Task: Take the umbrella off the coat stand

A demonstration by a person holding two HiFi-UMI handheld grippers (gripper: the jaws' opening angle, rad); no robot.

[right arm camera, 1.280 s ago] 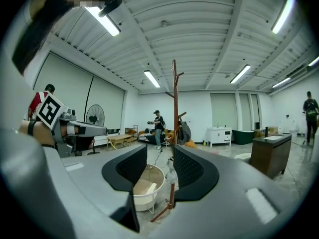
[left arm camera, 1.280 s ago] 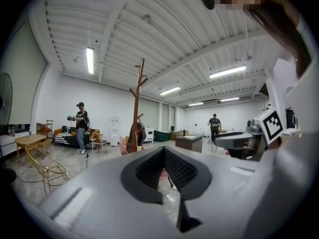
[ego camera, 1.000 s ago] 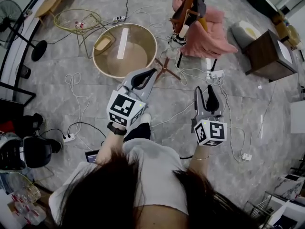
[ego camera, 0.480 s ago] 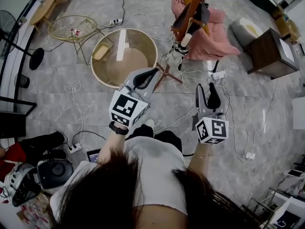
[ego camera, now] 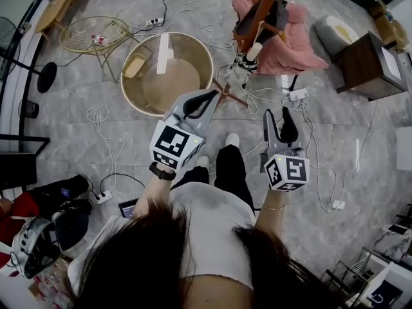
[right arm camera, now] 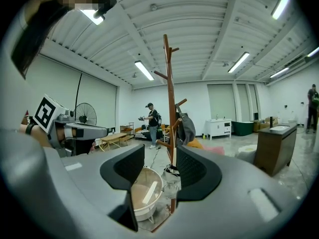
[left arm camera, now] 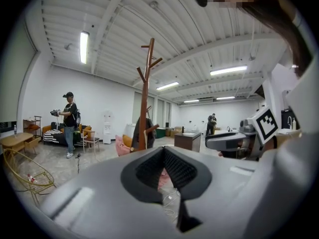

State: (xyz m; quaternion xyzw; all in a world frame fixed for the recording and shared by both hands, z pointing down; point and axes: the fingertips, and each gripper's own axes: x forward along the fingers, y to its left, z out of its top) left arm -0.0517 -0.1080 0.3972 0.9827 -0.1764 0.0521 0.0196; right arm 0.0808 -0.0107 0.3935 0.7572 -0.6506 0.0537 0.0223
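Right gripper view shows the dark umbrella [right arm camera: 187,127] hanging from a peg midway up the stand [right arm camera: 169,73], well ahead of both claws. Right claw [right arm camera: 160,156] is empty; its jaws stand apart and have just been opening, framing the stand's foot and a round desk [right arm camera: 144,193] beside it. Left claw [left arm camera: 162,152] is empty too, its tips together, aimed toward the stand.

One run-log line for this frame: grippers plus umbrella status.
phase: pre-grasp | left gripper: shut, empty | right gripper: open, empty, jaws have just been opening | umbrella: hanging on coat stand, untouched
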